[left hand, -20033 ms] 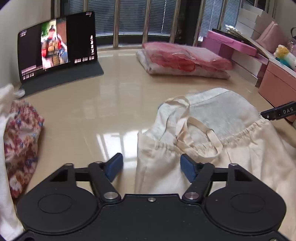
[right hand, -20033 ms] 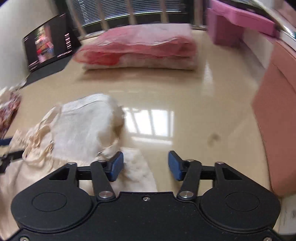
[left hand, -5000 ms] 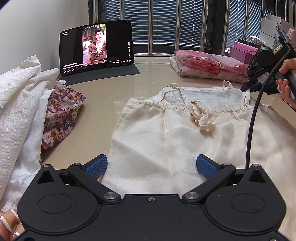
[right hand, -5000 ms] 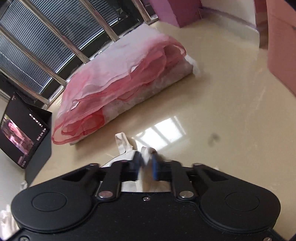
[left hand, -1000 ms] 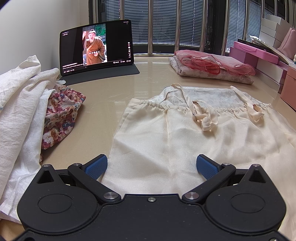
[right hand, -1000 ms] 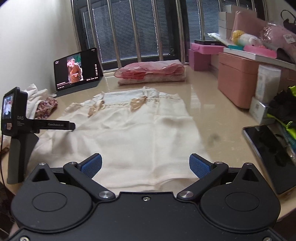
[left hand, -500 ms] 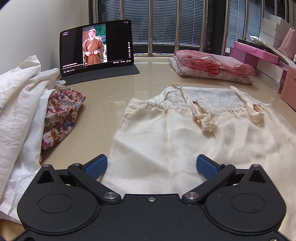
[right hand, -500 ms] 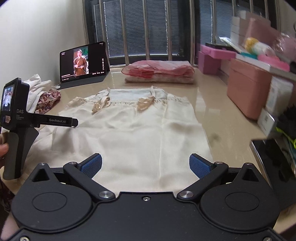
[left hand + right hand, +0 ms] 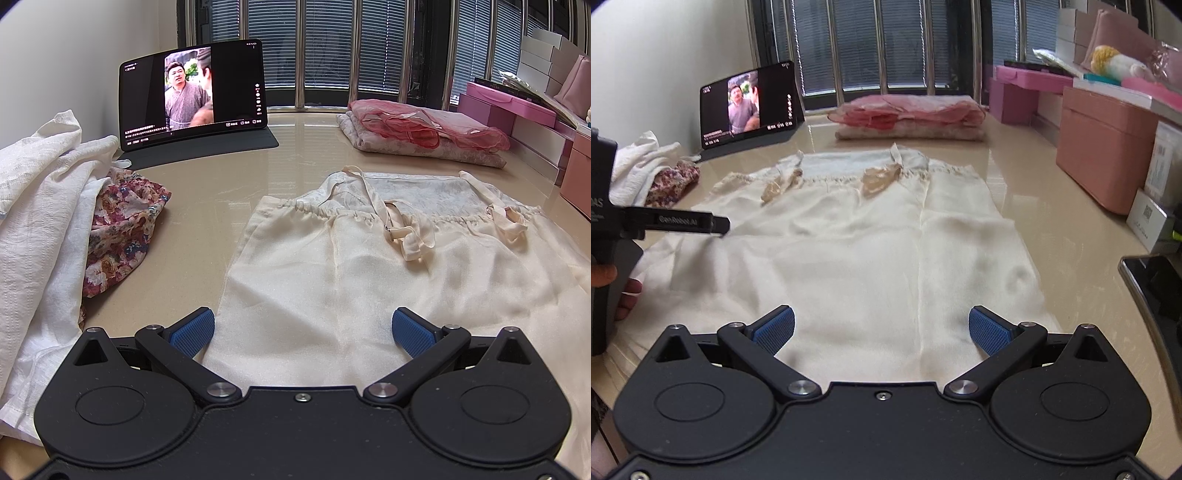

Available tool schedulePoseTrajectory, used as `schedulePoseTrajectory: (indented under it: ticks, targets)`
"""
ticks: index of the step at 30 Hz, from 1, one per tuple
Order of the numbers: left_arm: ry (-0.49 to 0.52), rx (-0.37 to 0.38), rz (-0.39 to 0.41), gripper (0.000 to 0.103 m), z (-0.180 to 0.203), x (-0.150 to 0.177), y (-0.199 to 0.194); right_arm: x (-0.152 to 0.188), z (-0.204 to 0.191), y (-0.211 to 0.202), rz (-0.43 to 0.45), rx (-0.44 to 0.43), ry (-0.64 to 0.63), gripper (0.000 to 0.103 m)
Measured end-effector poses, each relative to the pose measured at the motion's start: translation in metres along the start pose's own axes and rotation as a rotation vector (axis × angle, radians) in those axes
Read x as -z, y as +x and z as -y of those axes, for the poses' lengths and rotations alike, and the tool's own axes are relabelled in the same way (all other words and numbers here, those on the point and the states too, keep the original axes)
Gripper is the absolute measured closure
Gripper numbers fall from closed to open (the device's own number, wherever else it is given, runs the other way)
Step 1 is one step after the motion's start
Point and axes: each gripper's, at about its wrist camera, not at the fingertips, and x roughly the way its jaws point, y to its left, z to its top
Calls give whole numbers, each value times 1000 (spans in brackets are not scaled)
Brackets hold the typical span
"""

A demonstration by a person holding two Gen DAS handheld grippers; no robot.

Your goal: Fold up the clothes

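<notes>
A cream strappy dress [image 9: 351, 266] lies spread flat on the beige table, straps folded onto its chest; it also shows in the right wrist view [image 9: 871, 243]. My left gripper [image 9: 303, 332] is open and empty, hovering over the dress's near left hem. My right gripper [image 9: 882, 328] is open and empty over the near hem, right of centre. The left gripper's body [image 9: 665, 221] shows at the left edge of the right wrist view, over the dress's left side.
A folded pink and floral pile [image 9: 424, 133] lies at the back. A tablet [image 9: 192, 99] plays video at back left. White cloth [image 9: 40, 206] and a floral garment [image 9: 118, 225] are heaped at left. Pink boxes [image 9: 1104, 147] and a phone [image 9: 1156, 288] stand at right.
The right gripper has moved slightly forward and lower toward the dress's hem. The left gripper has not moved. Both stay open.
</notes>
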Motion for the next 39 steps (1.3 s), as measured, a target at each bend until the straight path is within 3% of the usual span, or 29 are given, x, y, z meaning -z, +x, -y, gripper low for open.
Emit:
schedulePoseTrajectory:
  ticks: [7, 12, 18, 25, 31, 35, 39]
  targets:
    - [13, 25, 5, 0, -3, -2, -3, 2, 1, -7, 39, -5, 5, 1]
    - [-23, 47, 114, 0, -17, -8, -37, -3, -8, -13, 55, 14, -40, 1]
    - [-30, 57, 176, 0, -46, 0, -72, -10, -35, -5, 28, 3, -73, 1]
    - [-43, -25, 257, 0, -98, 11, -119, -24, -102, 2, 25, -65, -186, 1]
    - [-35, -171, 276, 0, -135, 16, -154, -33, -178, 4, 36, -166, -277, 1]
    - [-22, -178, 261, 0, -153, 22, -170, -28, -229, 5, 15, -238, -320, 1]
    - [-23, -180, 247, 0, -164, 29, -182, -17, -263, 9, -51, -249, -324, 11]
